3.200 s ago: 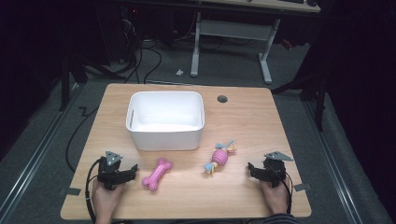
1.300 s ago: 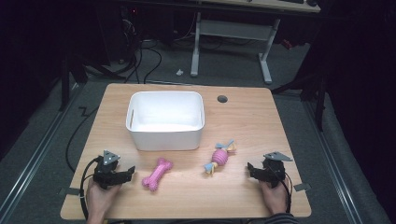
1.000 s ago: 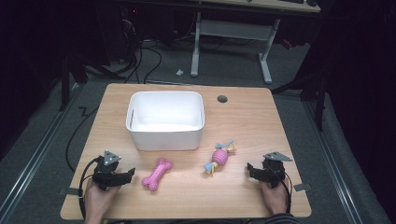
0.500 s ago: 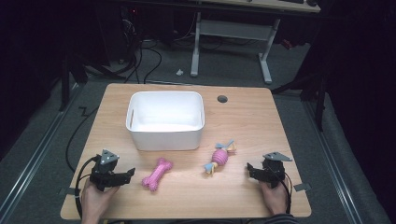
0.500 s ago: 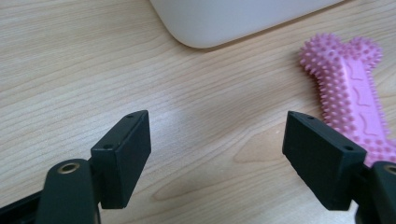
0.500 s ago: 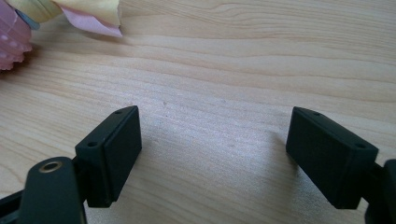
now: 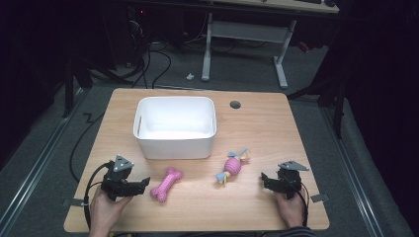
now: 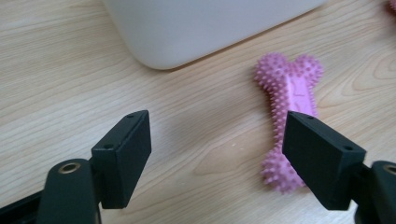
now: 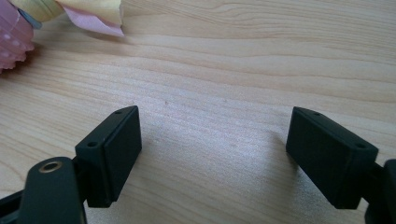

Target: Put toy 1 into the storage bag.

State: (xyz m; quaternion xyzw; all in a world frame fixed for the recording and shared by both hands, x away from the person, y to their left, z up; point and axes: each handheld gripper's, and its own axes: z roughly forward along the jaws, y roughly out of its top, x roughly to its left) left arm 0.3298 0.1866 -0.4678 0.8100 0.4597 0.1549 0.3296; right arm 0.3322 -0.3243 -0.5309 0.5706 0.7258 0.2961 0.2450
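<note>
Since the earlier frames my left gripper (image 7: 144,184) has shifted slightly away from the near-left table edge toward the bone toy; my right gripper (image 7: 265,178) holds the same position as before, and both toys and the bin lie where they were.

Left gripper: jaws spread wide, nothing between the pads. In the left gripper view (image 8: 217,154) it looks down along its jaws at bare wood, with the pink spiked bone toy (image 8: 289,116) lying just past one jaw, partly covered by that jaw in the picture. No pad presses on it. In the high view the bone toy (image 7: 166,183) lies just to the right of the jaw tips, angled on the table (image 7: 257,123).

Right gripper: released, jaws wide apart, empty. In the right gripper view (image 9: 215,154) bare wood lies between the jaws. A corner of the pink rope toy (image 9: 14,37) shows at the far-left edge of that view, well clear of the pads.

In the high view the rope toy (image 7: 230,167) lies between the bone toy and my right gripper, apart from both. Beyond the toys, the white bin (image 7: 175,127) stands upright on the far-left half of the table. A round dark cable hole (image 7: 235,104) sits to the right of the bin.
</note>
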